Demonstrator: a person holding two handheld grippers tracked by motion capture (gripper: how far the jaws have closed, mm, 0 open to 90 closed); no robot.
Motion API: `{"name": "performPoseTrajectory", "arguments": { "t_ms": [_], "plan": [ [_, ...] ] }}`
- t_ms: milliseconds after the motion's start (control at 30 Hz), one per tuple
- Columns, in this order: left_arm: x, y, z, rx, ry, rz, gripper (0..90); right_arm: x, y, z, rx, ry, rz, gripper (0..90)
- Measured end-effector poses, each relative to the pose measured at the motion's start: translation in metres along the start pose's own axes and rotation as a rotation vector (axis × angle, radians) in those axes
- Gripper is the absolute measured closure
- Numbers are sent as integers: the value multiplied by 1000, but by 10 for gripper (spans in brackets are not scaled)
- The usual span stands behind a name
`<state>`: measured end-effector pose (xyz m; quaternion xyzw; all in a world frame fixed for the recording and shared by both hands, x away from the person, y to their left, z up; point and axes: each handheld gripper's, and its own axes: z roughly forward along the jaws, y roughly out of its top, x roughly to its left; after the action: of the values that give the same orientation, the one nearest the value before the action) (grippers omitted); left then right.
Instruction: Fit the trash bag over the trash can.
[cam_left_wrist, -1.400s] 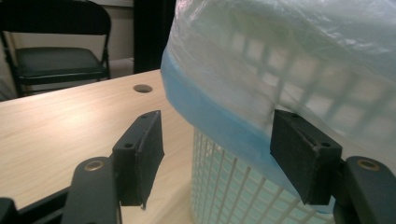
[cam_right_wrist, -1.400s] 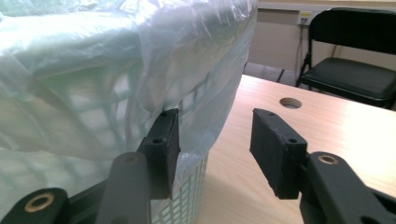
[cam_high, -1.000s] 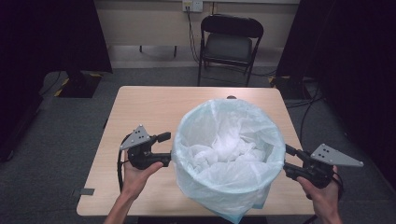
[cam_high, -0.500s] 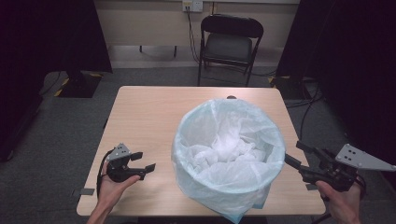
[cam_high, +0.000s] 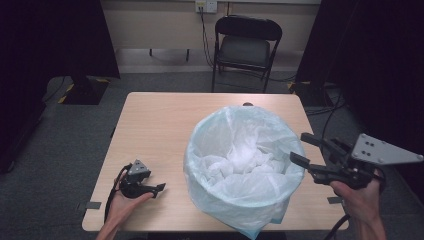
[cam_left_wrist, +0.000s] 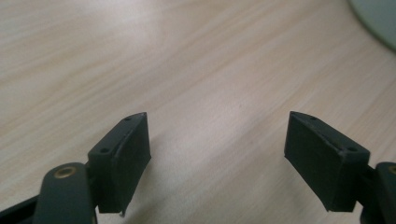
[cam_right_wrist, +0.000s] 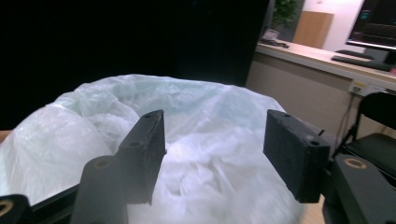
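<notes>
Black claws (cam_high: 306, 150) with screwed flat pads (grey three-cornered plates on top), trailing cables.

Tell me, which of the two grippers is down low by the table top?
The left gripper, near the table's front left corner. The right gripper is held up beside the bag-lined bin's rim.

Lined bin (cam_high: 244, 170) mid-table (bare tabletop (cam_high: 155, 125) leftward)

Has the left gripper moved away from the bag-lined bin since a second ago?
Yes. The left gripper has dropped from beside the white plastic-lined bin toward the near left corner of the wooden table, jaws open and empty.
</notes>
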<state>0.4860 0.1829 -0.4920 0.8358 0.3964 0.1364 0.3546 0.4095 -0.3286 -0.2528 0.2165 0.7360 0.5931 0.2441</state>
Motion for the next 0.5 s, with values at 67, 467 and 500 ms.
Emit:
{"name": "performPoseTrajectory", "arguments": {
  "t_ms": [67,467,500],
  "plan": [
    [-2,-1,1,-4,17,22,207,2,4,13,17,35,-15,388],
    [2,-4,3,-41,18,-4,175,1,42,81,120,118,-93,376],
    [2,-4,3,-44,18,-7,175,0,44,88,137,126,-94,376]
  ]
}}
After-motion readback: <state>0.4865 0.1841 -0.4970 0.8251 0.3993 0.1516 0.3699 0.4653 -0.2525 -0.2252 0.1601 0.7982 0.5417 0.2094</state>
